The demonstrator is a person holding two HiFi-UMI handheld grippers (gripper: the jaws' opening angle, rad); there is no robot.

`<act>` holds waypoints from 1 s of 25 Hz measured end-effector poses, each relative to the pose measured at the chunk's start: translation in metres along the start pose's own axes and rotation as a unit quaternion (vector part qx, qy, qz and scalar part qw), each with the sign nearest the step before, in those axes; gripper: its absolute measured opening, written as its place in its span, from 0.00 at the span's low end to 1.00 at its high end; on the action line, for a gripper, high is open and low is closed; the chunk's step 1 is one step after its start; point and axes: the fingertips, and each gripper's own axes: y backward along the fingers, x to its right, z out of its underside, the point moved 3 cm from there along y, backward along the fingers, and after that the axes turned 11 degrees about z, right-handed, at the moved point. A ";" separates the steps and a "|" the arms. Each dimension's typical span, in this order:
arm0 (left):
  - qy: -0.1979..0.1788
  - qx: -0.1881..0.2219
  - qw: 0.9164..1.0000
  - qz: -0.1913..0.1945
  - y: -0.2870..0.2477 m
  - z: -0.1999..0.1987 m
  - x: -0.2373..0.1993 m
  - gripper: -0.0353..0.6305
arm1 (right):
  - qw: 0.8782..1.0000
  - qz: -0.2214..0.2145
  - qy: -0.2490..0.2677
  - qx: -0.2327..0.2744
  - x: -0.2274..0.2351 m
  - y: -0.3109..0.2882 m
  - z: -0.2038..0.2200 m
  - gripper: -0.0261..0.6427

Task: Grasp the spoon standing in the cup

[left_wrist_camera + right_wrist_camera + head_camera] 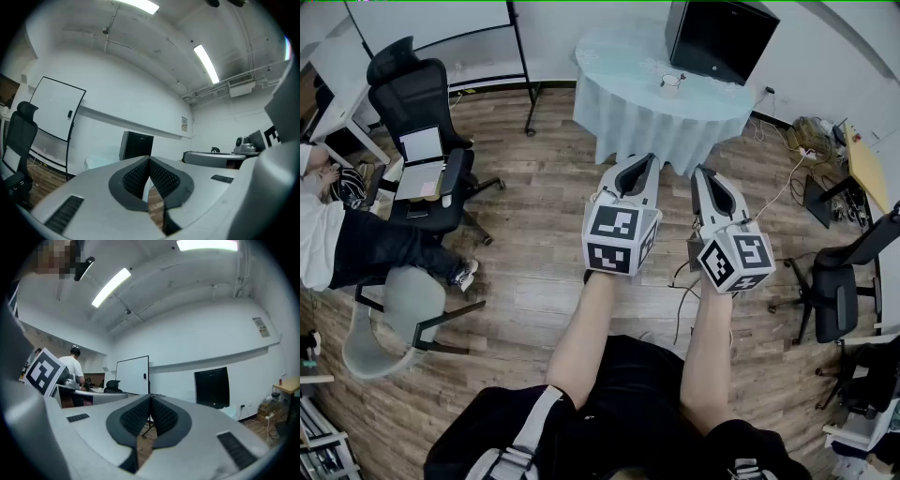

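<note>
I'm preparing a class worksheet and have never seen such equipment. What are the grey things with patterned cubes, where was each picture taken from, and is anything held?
A person holds a two-jaw tool in each hand; the cubes belong to them. The head view looks down from the person's head at the left tool and right tool. The other two pictures come from cameras riding on each tool, looking along its jaws. Both tools are shut, holding nothing. Ahead, a cloth-covered round table carries a cup and a black box.
</note>
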 end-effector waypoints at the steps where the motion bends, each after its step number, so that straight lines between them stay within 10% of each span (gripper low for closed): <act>1: 0.001 0.000 1.000 0.001 -0.001 0.000 -0.003 0.07 | 1.000 0.004 0.003 0.005 -0.001 -0.003 -0.001 0.04; 25: 0.024 -0.021 0.999 -0.006 -0.035 0.021 -0.046 0.07 | 0.998 0.052 -0.042 0.005 0.037 -0.036 0.026 0.04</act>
